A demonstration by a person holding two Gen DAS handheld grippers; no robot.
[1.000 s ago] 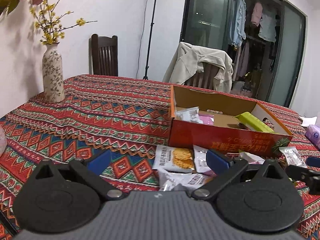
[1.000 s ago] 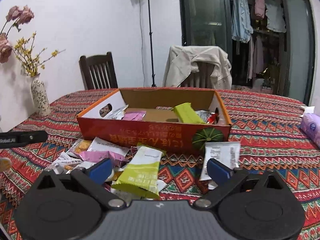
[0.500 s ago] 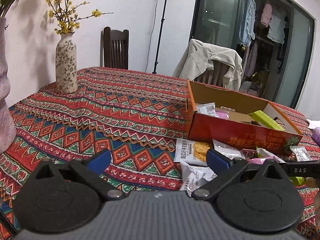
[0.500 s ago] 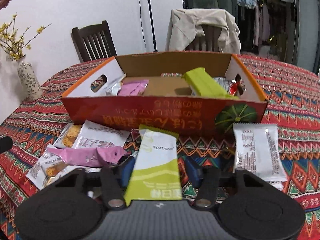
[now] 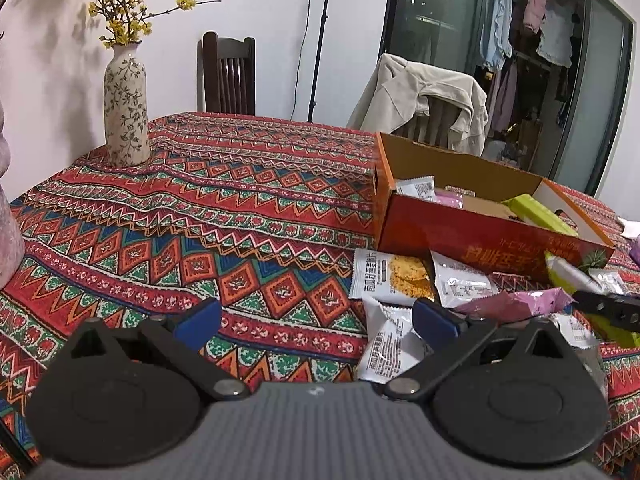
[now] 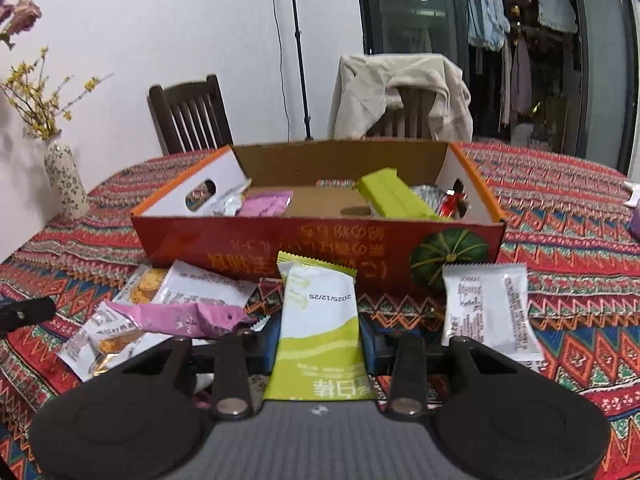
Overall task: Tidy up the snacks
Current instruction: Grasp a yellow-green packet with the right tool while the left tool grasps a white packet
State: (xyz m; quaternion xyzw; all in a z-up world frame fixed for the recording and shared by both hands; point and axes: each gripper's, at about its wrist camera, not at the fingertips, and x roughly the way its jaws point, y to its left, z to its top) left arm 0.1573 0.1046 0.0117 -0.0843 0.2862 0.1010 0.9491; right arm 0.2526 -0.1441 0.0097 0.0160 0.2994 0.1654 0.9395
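My right gripper (image 6: 320, 340) is shut on a green-and-white snack bar (image 6: 318, 320) and holds it up in front of the orange cardboard box (image 6: 320, 244). The box holds a green bar (image 6: 392, 200), a pink packet (image 6: 264, 205) and silver packets. Loose snacks lie in front of the box: a pink wrapper (image 6: 180, 320), white packets (image 6: 486, 308) and a cracker packet (image 5: 394, 276). My left gripper (image 5: 316, 320) is open and empty, low over the tablecloth left of the snack pile. The box (image 5: 480, 228) is at its right.
A patterned red tablecloth (image 5: 200, 220) covers the table. A flowered vase (image 5: 126, 108) stands at the far left. Two chairs (image 6: 192, 116) stand behind the table, one with a beige jacket (image 6: 400, 92). A purple object (image 6: 634, 224) lies at the right edge.
My right gripper closed on the green-and-white bar and lifted it toward the box. My left gripper drew back to the left, away from the box.
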